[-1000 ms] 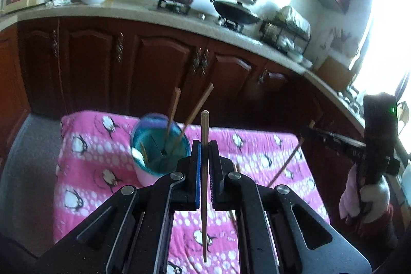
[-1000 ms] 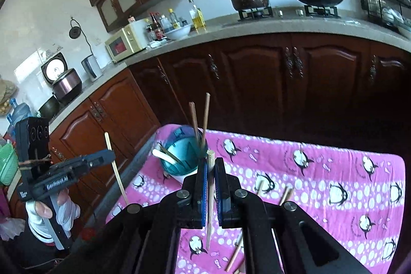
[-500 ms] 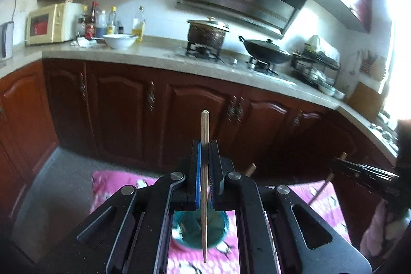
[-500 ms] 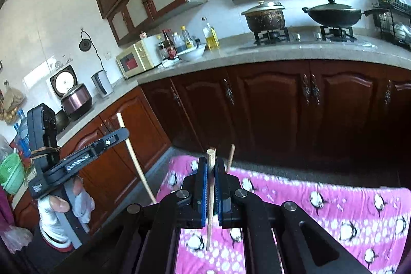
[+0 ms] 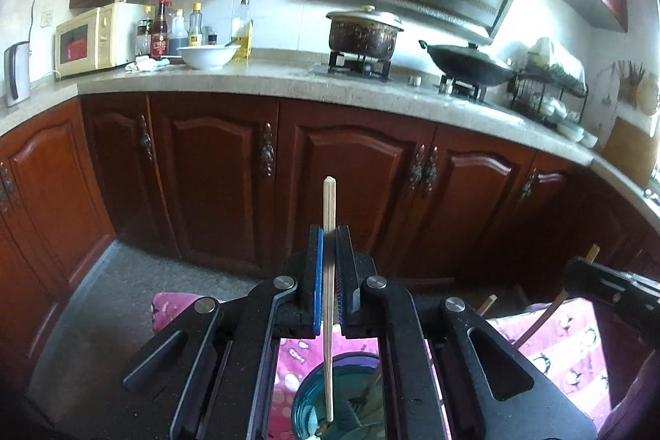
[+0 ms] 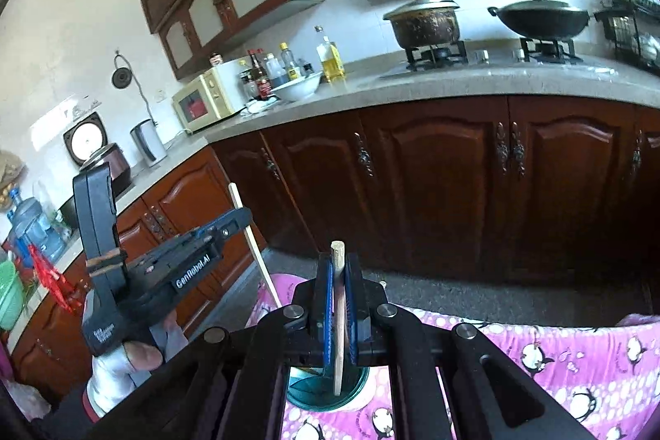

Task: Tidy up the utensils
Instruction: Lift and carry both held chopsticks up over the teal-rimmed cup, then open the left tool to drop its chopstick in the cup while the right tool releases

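Observation:
In the left wrist view my left gripper is shut on a pale wooden chopstick held upright. Its lower end hangs over the mouth of a teal cup on the pink penguin cloth. At the right edge my right gripper holds another chopstick. In the right wrist view my right gripper is shut on its chopstick, whose lower tip is above the teal cup. The left gripper is at the left with its chopstick, held by a gloved hand.
Dark wooden cabinets run behind the cloth-covered table, across a strip of grey floor. The counter above carries a pot, a wok, a white bowl, bottles and a microwave. One chopstick tip pokes up near the cup.
Both grippers have moved toward the cup with their chopsticks still gripped. The cup has slid from mid-frame to the bottom, under the fingers, and the views now show more counter and cabinets.

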Demonstrator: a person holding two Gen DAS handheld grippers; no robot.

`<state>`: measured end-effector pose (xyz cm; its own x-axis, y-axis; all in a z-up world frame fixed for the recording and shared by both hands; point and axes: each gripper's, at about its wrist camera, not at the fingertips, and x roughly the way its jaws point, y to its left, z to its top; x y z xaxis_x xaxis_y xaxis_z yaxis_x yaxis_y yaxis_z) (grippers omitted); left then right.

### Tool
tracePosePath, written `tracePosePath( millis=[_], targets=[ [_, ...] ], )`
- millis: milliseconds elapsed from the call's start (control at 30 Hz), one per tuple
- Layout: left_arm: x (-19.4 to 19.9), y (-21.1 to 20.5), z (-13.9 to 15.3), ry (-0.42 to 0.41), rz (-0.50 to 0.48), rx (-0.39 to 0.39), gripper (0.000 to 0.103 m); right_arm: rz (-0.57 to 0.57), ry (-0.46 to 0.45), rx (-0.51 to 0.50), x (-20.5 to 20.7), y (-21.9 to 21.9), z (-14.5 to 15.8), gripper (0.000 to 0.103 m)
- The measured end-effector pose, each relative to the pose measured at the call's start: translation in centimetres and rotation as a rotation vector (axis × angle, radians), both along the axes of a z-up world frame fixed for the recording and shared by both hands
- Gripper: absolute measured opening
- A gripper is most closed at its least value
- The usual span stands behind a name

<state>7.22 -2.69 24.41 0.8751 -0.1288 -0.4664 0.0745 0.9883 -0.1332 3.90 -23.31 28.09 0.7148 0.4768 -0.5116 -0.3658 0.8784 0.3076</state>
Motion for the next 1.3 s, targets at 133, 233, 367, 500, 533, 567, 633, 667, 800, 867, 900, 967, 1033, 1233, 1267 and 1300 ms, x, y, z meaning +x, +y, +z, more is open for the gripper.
tracePosePath(
  millis=[133,233,367,500,533,567,633,667,800,867,900,967,1033,1233,1267,1300],
  targets=[
    [0.0,-0.5,-1.5,0.021,-0.009,0.029,0.004,0.012,0.040,0.003,0.8,0.2,-1.6,0.005],
    [-0.2,-0.6,-2.6,0.049,-0.016,0.034,0.004,0.022,0.077,-0.007,1.2,0.5,-3.2,0.005],
    [-0.6,-0.7,-4.0,0.092,-0.021,0.027,0.004,0.022,0.136,-0.004,1.7,0.6,-5.7,0.005],
    [-1.1,-0.8,-4.9,0.120,-0.024,0.021,0.004,0.019,0.183,-0.005,1.9,0.5,-7.8,0.005],
    [-1.2,-0.9,-5.1,0.126,-0.026,0.024,0.004,0.023,0.195,-0.004,1.9,0.5,-8.2,0.005],
    [-1.3,-1.0,-5.2,0.128,-0.028,0.026,0.004,0.028,0.205,-0.003,2.0,0.4,-8.6,0.005],
    [-1.5,-1.1,-5.2,0.127,-0.031,0.033,0.004,0.019,0.225,-0.012,2.1,0.4,-9.1,0.006],
    [-1.5,-1.1,-5.2,0.140,-0.038,0.032,0.004,0.011,0.233,-0.020,2.1,0.3,-9.4,0.012],
    [-1.7,-1.0,-5.5,0.170,-0.049,0.019,0.006,0.013,0.240,-0.010,1.8,-0.4,-9.6,0.034],
    [-1.9,-0.8,-5.5,0.178,-0.050,0.010,0.013,0.013,0.244,-0.013,1.5,-0.7,-9.7,0.034],
    [-2.1,-0.7,-5.5,0.182,-0.049,0.002,0.019,0.012,0.247,-0.015,1.4,-0.8,-9.8,0.034],
    [-2.4,-0.5,-5.4,0.186,-0.048,-0.014,0.028,0.010,0.260,-0.013,1.3,-1.2,-9.9,0.034],
    [-2.9,-0.3,-5.1,0.185,-0.046,-0.023,0.033,0.008,0.263,-0.010,1.0,-1.3,-9.8,0.035],
    [-4.2,-0.1,-4.7,0.187,-0.039,-0.023,0.042,0.005,0.266,-0.027,-0.2,-1.5,-10.0,0.039],
    [-4.5,-0.2,-4.7,0.184,-0.038,-0.013,0.042,0.006,0.267,-0.030,-0.4,-1.5,-10.0,0.039],
    [-4.8,-0.3,-4.6,0.181,-0.036,-0.005,0.042,0.006,0.268,-0.033,-0.7,-1.6,-10.0,0.039]
  ],
)
